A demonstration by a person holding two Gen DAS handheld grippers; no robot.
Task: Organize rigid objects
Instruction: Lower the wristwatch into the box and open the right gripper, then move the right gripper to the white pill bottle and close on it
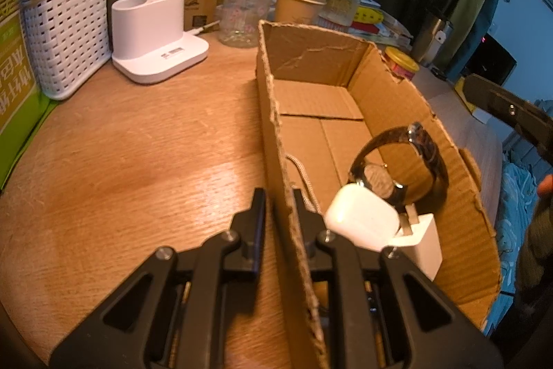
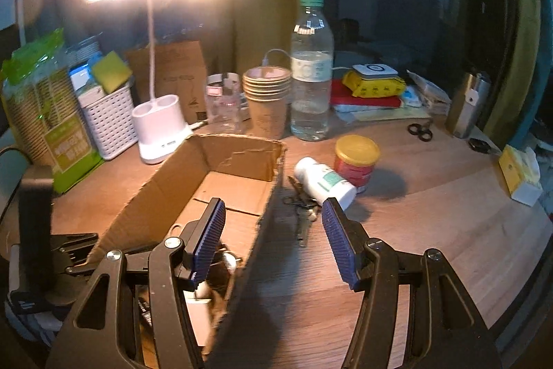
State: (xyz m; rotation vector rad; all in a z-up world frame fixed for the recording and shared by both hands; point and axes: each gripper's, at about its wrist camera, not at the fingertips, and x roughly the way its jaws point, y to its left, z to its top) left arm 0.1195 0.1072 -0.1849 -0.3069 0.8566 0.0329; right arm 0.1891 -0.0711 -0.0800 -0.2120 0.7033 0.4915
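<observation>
The left claw point(image 1: 279, 196) is clamped tight on the near wall of the torn brown cardboard box point(image 1: 312, 57), steadying it, while the right claw point(image 2: 273, 220) stands half open and empty astride the box's other wall. Inside lie a white earbud case point(image 1: 363, 218), white charger block point(image 1: 423, 242) and brown-strapped watch point(image 1: 401, 158). Just beyond the right claw on the wooden worktop point(image 2: 432, 213), a bunch of dark metal keys point(image 2: 302, 213) and a toppled white pill bottle point(image 2: 325, 180) look like the next pick, calling for a forward reach and a squeeze.

Two close wrist views angled down over table point(image 1: 121, 144), sharing cardboard box point(image 1: 311, 57), lamp base point(image 2: 157, 127).

Rough matt cardboard box point(image 1: 311, 64) on a smooth, glossy wooden table point(image 1: 138, 161).
</observation>
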